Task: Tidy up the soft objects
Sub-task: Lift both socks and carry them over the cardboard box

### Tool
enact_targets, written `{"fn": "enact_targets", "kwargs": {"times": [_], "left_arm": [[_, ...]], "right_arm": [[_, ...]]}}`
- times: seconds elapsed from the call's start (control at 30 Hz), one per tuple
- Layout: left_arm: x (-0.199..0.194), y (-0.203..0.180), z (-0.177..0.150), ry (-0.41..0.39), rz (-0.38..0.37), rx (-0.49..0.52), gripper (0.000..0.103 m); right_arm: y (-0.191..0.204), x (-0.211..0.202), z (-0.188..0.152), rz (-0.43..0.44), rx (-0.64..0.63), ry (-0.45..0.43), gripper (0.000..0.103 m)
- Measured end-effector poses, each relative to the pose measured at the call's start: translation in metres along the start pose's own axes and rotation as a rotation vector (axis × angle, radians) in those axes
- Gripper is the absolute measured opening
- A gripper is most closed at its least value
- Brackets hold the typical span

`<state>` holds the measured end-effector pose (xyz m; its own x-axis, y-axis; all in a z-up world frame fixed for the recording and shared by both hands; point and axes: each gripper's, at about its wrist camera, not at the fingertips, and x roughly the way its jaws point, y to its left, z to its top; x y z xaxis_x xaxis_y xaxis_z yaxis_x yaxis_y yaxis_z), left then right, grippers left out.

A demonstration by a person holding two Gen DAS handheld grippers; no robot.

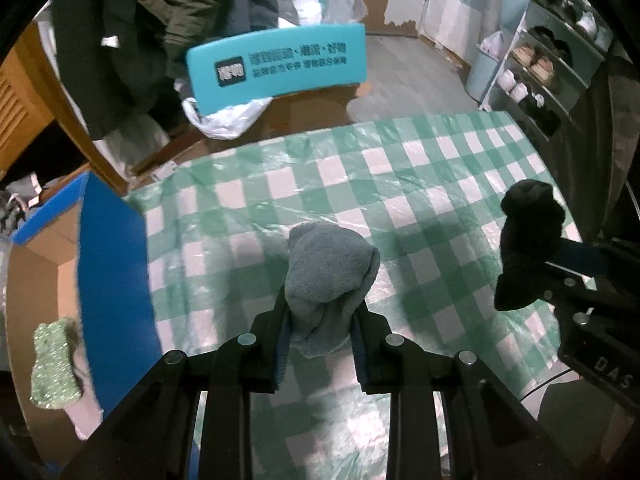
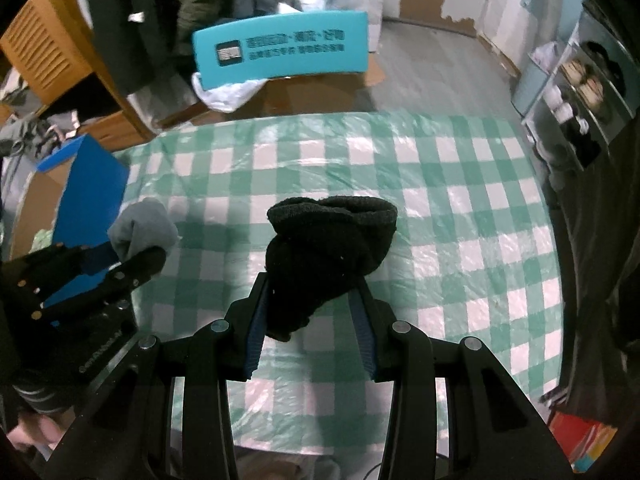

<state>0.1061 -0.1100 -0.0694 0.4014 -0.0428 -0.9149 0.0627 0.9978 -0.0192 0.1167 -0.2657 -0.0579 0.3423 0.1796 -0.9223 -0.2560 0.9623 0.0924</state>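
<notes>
My left gripper (image 1: 322, 312) is shut on a grey-blue rolled sock (image 1: 330, 268) and holds it above the green checked tablecloth (image 1: 420, 208). It also shows in the right wrist view (image 2: 140, 228), at the left. My right gripper (image 2: 312, 300) is shut on a black rolled sock (image 2: 328, 248) above the middle of the cloth (image 2: 460, 208). The black sock also shows in the left wrist view (image 1: 528, 240), at the right. A sparkly light-green soft item (image 1: 54, 364) lies inside the cardboard box (image 1: 36, 280) at the left.
The box has a blue flap (image 1: 112, 280) standing next to the table's left edge. A teal chair back (image 1: 280, 64) stands beyond the far edge. A shoe rack (image 1: 544, 64) stands at the right. Dark coats (image 1: 140, 32) hang at the back left.
</notes>
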Motion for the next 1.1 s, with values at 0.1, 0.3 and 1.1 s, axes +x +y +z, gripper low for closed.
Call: {"fn": "enact_targets", "kwargs": {"times": [0.1, 0.3, 1.1], "left_arm": [[-0.014, 0.006, -0.003, -0.021, 0.011, -0.004, 0.026], [-0.036, 0.018, -0.011, -0.052, 0.03, -0.001, 0.027], [-0.081, 0.077, -0.033, -0.109, 0.048, -0.078, 0.027]], "right_arm": [[0.01, -0.006, -0.001, 0.01, -0.027, -0.01, 0.038], [0.032, -0.017, -0.001, 0.028, -0.077, -0.028, 0.038], [0.115, -0.039, 0.013, 0.086, -0.219, -0.066, 0.038]]}}
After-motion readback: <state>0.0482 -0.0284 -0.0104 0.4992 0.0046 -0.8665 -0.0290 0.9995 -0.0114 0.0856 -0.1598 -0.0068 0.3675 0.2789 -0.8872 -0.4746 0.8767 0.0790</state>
